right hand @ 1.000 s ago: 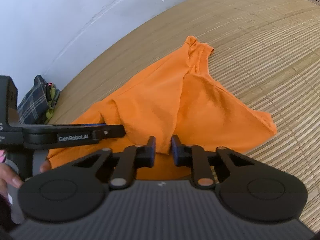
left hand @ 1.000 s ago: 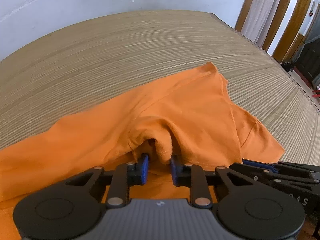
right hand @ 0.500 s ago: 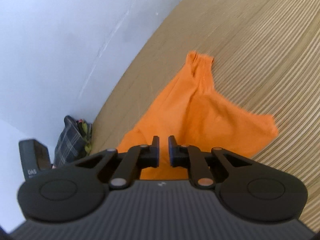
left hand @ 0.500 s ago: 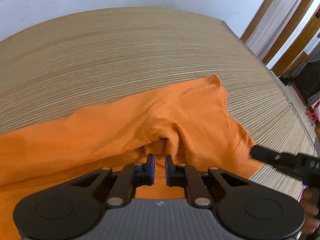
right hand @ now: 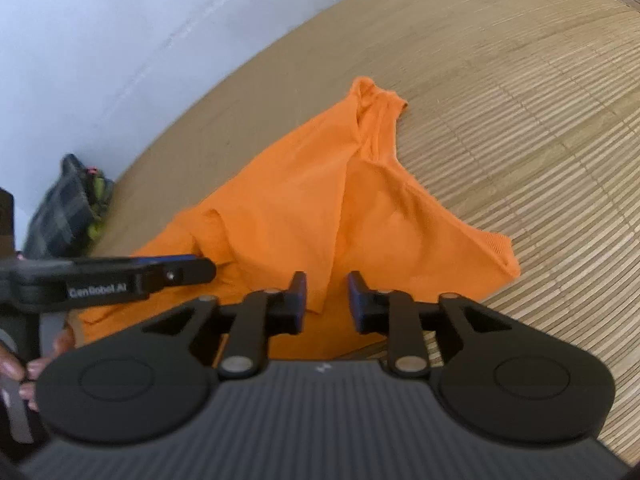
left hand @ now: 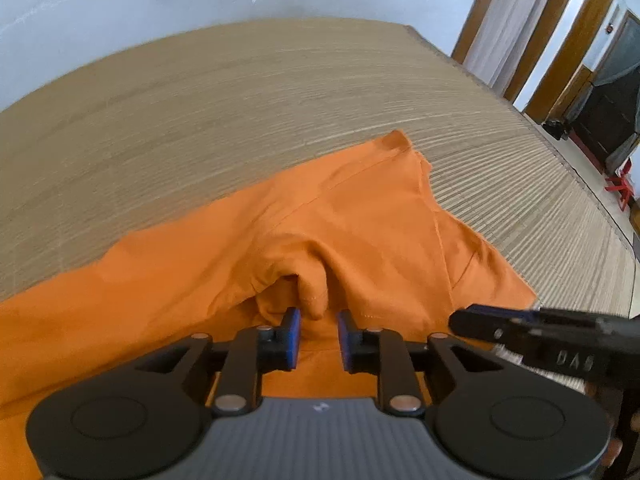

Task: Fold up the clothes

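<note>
An orange shirt (left hand: 352, 236) lies on a woven bamboo mat (left hand: 240, 120). In the left wrist view it is stretched in a long band, from the lower left edge of the picture up to a narrow tip at the upper right, so its long axis runs on a diagonal away from the camera. In the right wrist view the same shirt (right hand: 304, 200) narrows toward the far end, where a small sleeve or corner is bunched, and one corner spreads out to the right. The cloth is not flat: a raised fold stands in the middle, just in front of the left gripper (left hand: 318, 334).

The left gripper has its two blue pads spread apart, and a hanging lump of fabric sits between them without being squeezed. The right gripper (right hand: 327, 300) is spread too; a fold edge of the shirt hangs between its pads, loose.

Each gripper is seen from the other camera as a dark bar over the near edge of the shirt. A dark plaid bundle (right hand: 68, 208) lies by the white wall (right hand: 120, 40), well apart from the shirt. Wooden door frames (left hand: 560, 60) stand at the far right.
</note>
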### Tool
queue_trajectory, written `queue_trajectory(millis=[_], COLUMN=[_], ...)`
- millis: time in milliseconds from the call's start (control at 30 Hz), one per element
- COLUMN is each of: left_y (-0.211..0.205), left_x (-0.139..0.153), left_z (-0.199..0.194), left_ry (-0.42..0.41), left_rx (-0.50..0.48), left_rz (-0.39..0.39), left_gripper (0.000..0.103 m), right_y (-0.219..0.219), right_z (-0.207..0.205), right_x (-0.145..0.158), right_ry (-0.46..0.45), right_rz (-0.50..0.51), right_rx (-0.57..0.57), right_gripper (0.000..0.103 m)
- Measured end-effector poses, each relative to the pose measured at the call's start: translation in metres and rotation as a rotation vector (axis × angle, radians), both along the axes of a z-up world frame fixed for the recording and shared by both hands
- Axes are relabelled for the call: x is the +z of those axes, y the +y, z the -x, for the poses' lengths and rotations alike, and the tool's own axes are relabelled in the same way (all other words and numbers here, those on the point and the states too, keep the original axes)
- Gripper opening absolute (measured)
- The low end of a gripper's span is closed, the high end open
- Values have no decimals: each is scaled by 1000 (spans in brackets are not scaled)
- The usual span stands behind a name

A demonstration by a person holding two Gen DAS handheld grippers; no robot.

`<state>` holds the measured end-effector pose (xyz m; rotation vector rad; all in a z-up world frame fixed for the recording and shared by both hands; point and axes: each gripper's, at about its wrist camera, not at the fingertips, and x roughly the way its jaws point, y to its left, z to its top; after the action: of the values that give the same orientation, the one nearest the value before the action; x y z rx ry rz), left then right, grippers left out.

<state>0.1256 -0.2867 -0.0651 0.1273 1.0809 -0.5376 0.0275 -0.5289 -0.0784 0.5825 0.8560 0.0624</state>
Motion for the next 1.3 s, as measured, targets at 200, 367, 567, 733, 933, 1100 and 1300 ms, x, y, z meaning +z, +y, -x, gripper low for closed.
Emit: queue_trajectory(millis=[200,367,567,733,933,1100,1300], left_y=[3,5,2,3,13,26,38], left_x=[-10,-10,-13,-17,15,27,11], left_z=[-8,-14,-12,-16,-16,-19,-16], left_ry=[7,-15,-24,-23,-17,74,177], left_rx=[39,39,34,55,53,87,116], left_rz=[11,26,15,12,29,27,-16], left_gripper=[27,27,28,8,5,5,6], right_y=[2,4,12,18,-4,-32,-41], right_z=[4,4,-5,-5,-1,1,-2], right_x=[-3,-3,-5,-10,0,7,-3], right_ry=[-21,-33,-40,-73,-128,-96,43], right_rz=[5,11,-27,-53,-238,-346,-193], right_rx=[6,13,7,24,-35,-87,-110], right_gripper=[32,34,36,12,5,5,9])
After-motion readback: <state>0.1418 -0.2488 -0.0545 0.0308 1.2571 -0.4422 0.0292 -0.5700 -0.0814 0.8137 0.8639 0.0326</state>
